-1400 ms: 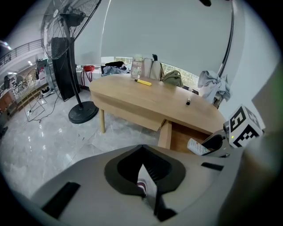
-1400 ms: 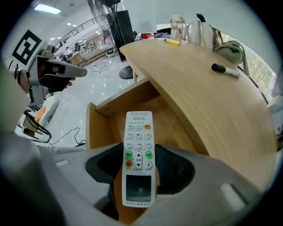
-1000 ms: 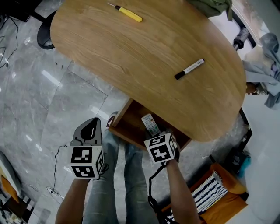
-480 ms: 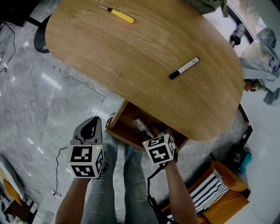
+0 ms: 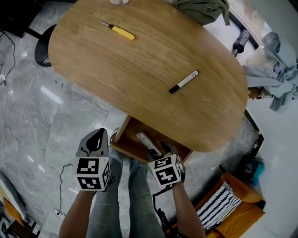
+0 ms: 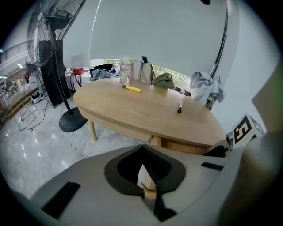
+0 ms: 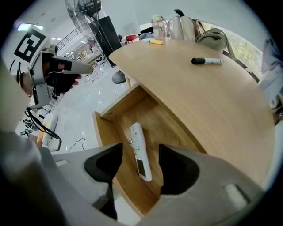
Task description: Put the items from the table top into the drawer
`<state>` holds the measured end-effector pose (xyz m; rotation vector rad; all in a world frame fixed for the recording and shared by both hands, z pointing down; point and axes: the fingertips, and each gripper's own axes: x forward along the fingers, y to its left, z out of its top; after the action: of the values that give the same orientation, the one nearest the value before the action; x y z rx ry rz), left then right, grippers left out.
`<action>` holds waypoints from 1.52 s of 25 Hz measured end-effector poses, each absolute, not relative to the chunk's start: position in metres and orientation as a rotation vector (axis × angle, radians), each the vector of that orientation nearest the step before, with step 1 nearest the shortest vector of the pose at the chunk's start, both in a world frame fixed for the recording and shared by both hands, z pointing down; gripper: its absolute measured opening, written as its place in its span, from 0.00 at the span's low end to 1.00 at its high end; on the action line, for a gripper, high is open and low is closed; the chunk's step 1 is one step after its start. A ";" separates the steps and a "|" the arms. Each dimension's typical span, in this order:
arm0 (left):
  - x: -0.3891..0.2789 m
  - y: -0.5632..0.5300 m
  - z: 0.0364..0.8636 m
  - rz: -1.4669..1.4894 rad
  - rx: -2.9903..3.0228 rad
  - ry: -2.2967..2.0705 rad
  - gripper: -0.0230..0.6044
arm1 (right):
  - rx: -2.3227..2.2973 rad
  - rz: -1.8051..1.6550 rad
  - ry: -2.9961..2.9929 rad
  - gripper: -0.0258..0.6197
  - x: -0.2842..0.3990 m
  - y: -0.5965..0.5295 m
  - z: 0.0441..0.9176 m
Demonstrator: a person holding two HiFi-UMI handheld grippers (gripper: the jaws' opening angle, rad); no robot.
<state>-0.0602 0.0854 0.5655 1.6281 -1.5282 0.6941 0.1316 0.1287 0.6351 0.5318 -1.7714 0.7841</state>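
A white remote point(image 7: 138, 150) lies flat inside the open wooden drawer point(image 7: 106, 132) under the table's near edge; the head view shows the remote point(image 5: 145, 141) in the drawer point(image 5: 122, 142) too. My right gripper point(image 7: 140, 165) hangs above it. Its jaws have just been opening and stand apart with nothing between them. It shows in the head view point(image 5: 165, 148) at the drawer's front. On the tabletop point(image 5: 139, 69) lie a black-capped marker point(image 5: 183, 82) and a yellow screwdriver point(image 5: 118, 31). My left gripper point(image 5: 96, 137) is shut and empty, left of the drawer over the floor.
A green bag point(image 5: 202, 9) and a glass point(image 6: 125, 73) stand at the table's far end. A fan's base point(image 6: 70, 122) sits on the floor to the left. An orange bag point(image 5: 233, 204) and clothes point(image 5: 279, 69) lie to the right. The person's legs point(image 5: 135, 195) are below the drawer.
My right gripper has lifted away from the remote, which stays lying in the drawer. The left gripper has drifted slightly upward.
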 end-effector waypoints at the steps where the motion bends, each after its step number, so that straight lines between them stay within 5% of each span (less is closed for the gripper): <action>1: -0.061 0.083 0.562 0.695 1.633 -1.527 0.04 | 0.539 0.791 -1.773 0.41 0.130 0.128 0.631; 38: -0.090 -0.027 0.531 0.873 1.820 -1.340 0.04 | 1.402 1.074 -1.668 0.41 0.143 -0.071 0.564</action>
<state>-0.0895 -0.0270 0.5305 1.8197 -1.3395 0.8727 0.1427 -0.0713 0.5639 1.4018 -1.6678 1.0736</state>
